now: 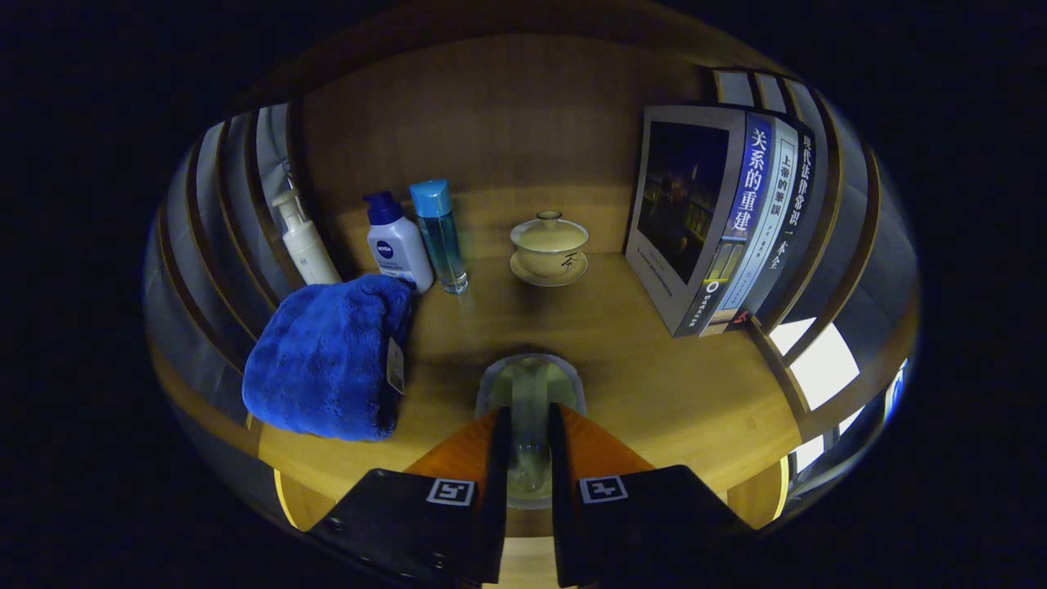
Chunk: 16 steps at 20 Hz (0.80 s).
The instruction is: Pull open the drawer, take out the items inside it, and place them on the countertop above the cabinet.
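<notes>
- warm wooden countertop spreads ahead of me, with a wooden back wall behind it.
- my gripper has its two fingers drawn close together, and between them sits a clear glass item, perhaps a small glass or jar; i cannot tell exactly what it is.
- both fingers appear to press its sides, so i judge it is held, low over the countertop or just touching it.
- the step in hand, as i read it, is setting this item down: i would lower it straight until its base rests flat, then open the fingers slowly and evenly so neither one tips it, and draw back along the fingers' own line.
- the spot is well chosen; the nearest things stand clear of it.
- at ten o'clock from the fingers lies one blue towel, bunched, with a small tag at its edge.
- beyond the towel, at eleven o'clock, stand three bottles: one white pump bottle, one white bottle with a dark blue cap, one clear blue bottle.
- at twelve o'clock, near the back wall, one lidded cup on a saucer.
- at two o'clock, upright books; i count about three spines.
</notes>
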### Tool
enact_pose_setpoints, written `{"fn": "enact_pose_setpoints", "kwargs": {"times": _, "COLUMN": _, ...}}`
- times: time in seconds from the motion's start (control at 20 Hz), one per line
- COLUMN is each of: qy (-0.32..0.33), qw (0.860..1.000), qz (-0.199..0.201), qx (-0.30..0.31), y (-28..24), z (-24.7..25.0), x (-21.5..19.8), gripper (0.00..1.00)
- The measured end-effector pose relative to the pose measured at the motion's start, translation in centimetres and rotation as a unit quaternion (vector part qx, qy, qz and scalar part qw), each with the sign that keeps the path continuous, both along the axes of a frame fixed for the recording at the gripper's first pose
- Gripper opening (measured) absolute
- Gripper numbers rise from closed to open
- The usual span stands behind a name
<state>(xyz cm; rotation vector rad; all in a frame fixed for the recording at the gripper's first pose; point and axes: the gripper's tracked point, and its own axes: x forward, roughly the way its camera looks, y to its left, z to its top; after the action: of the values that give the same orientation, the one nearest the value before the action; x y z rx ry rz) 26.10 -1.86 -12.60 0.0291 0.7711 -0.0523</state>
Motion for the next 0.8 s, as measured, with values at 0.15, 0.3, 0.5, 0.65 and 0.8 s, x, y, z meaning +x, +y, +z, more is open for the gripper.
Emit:
{"fn": "enact_pose_setpoints", "kwargs": {"times": 0.15, "qy": -0.002, "qw": 1.0, "qz": 0.0, "qx": -0.004, "y": -0.1, "z": 0.0, "x": 0.0, "gripper": 0.33}}
{"fn": "enact_pose_setpoints", "kwargs": {"times": 0.3, "qy": 0.001, "qw": 1.0, "qz": 0.004, "qx": 0.002, "y": 0.4, "z": -0.1, "x": -0.2, "gripper": 0.59}}
{"fn": "enact_pose_setpoints", "kwargs": {"times": 0.5, "qy": -0.009, "qw": 1.0, "qz": 0.004, "qx": 0.001, "y": 0.7, "z": 0.3, "x": -0.4, "gripper": 0.93}}
{"fn": "enact_pose_setpoints", "kwargs": {"times": 0.65, "qy": -0.029, "qw": 1.0, "qz": 0.01, "qx": -0.006, "y": 1.0, "z": 1.9, "x": -0.8, "gripper": 1.0}}
{"fn": "enact_pose_setpoints", "kwargs": {"times": 0.8, "qy": -0.068, "qw": 0.997, "qz": 0.028, "qx": -0.004, "y": 1.8, "z": 4.2, "x": -1.8, "gripper": 1.0}}
